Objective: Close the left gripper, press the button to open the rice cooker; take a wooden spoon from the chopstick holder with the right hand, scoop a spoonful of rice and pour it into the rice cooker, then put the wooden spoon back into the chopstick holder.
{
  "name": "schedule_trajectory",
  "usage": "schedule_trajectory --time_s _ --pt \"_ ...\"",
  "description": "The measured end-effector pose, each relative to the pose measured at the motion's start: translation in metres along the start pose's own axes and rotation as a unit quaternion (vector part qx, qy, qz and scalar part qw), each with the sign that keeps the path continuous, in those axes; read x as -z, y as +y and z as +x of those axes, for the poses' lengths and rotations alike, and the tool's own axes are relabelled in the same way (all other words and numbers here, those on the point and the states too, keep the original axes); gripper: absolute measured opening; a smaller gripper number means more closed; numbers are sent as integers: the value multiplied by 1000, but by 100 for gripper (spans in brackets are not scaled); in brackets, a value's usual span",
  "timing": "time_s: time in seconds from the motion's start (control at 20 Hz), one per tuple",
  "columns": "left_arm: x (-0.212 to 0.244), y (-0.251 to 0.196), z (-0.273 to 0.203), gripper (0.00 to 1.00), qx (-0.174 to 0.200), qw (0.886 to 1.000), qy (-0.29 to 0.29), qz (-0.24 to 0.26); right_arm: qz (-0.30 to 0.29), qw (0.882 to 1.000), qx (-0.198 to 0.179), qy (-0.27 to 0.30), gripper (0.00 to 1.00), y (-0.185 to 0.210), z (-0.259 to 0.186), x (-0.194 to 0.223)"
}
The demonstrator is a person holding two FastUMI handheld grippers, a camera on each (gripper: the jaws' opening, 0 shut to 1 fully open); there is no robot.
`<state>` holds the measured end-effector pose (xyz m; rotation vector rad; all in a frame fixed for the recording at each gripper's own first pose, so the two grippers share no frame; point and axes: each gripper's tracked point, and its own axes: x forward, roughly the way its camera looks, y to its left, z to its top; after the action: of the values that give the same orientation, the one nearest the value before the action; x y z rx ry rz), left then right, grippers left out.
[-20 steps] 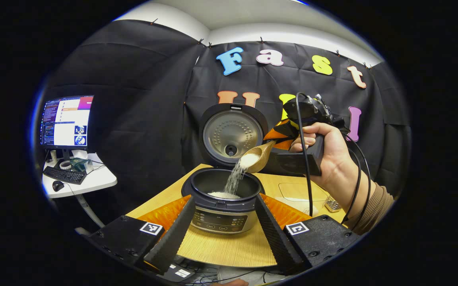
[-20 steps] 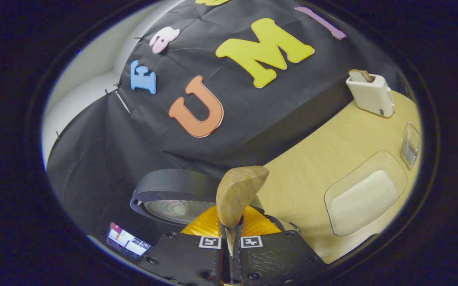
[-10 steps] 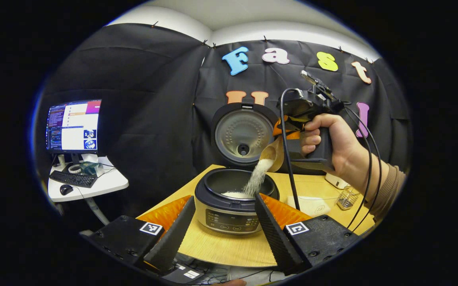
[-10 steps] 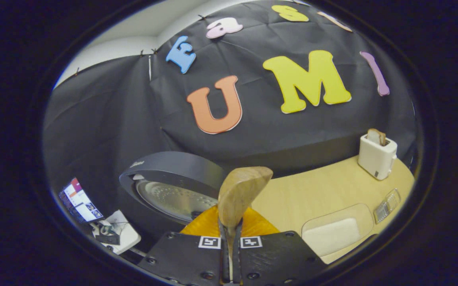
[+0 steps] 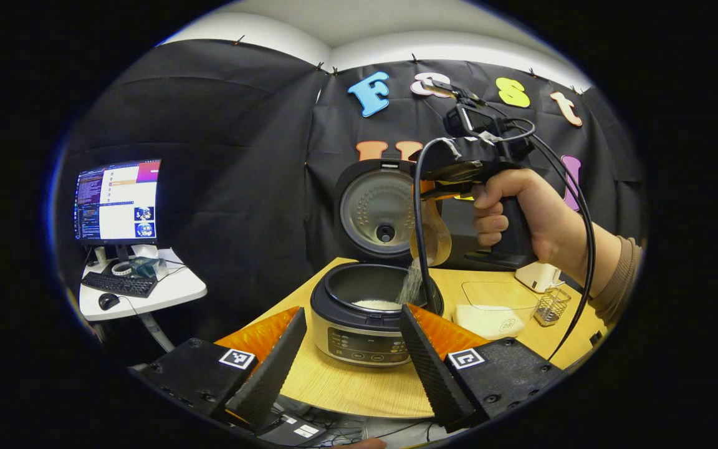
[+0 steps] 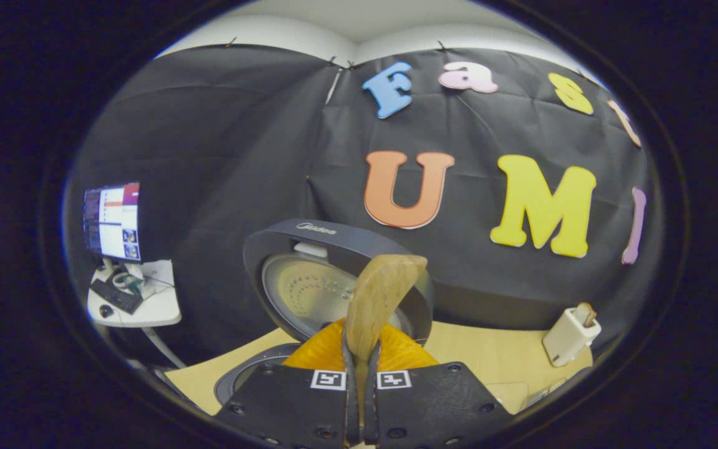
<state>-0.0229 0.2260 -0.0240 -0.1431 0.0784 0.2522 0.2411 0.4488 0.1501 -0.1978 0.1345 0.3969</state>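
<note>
The grey round rice cooker [image 5: 365,315] on the wooden tabletop [image 5: 346,386] stands open. My right tongs [image 6: 359,374] are clamped on the pale wooden spoon [image 6: 381,299], tipped above its pot, rice falling. My left tongs [image 5: 346,346] are apart. I judge only returning the spoon remains.

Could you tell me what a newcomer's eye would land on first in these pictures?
Probably the rice streaming from the tipped wooden spoon into the open rice cooker at table centre. The right claw, shut on the spoon's handle, is held above the pot by a hand.
</note>
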Motion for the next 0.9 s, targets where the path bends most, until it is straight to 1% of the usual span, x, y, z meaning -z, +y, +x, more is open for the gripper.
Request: schedule_trajectory --time_s 0.15,0.25,0.4,0.5,0.55,0.6,0.7,0.9 --pt "2 5 1 96 -9 1000 4 -1 -60 998 -11 -9 4 17 -3 -1" --pt "1 4 -1 96 -10 1000 4 -1 -93 995 -20 -4 4 26 -1 5" --pt "2 4 0 96 -12 1000 5 0 -121 992 -23 -1 3 30 -1 10" --pt "3 5 0 96 -10 1000 6 2 -118 993 -22 -8 3 28 -4 8" --pt "2 4 0 96 -9 1000 5 3 -115 993 -21 -10 5 24 -7 7" --pt "2 4 -1 96 -7 1000 4 3 -111 994 -17 -11 3 19 -9 6" --pt "1 2 1 96 -3 1000 1 3 -101 995 -19 -11 4 11 -18 7" --pt "1 1 0 96 7 1000 -2 10 -71 997 -9 -29 4 -20 -39 4"
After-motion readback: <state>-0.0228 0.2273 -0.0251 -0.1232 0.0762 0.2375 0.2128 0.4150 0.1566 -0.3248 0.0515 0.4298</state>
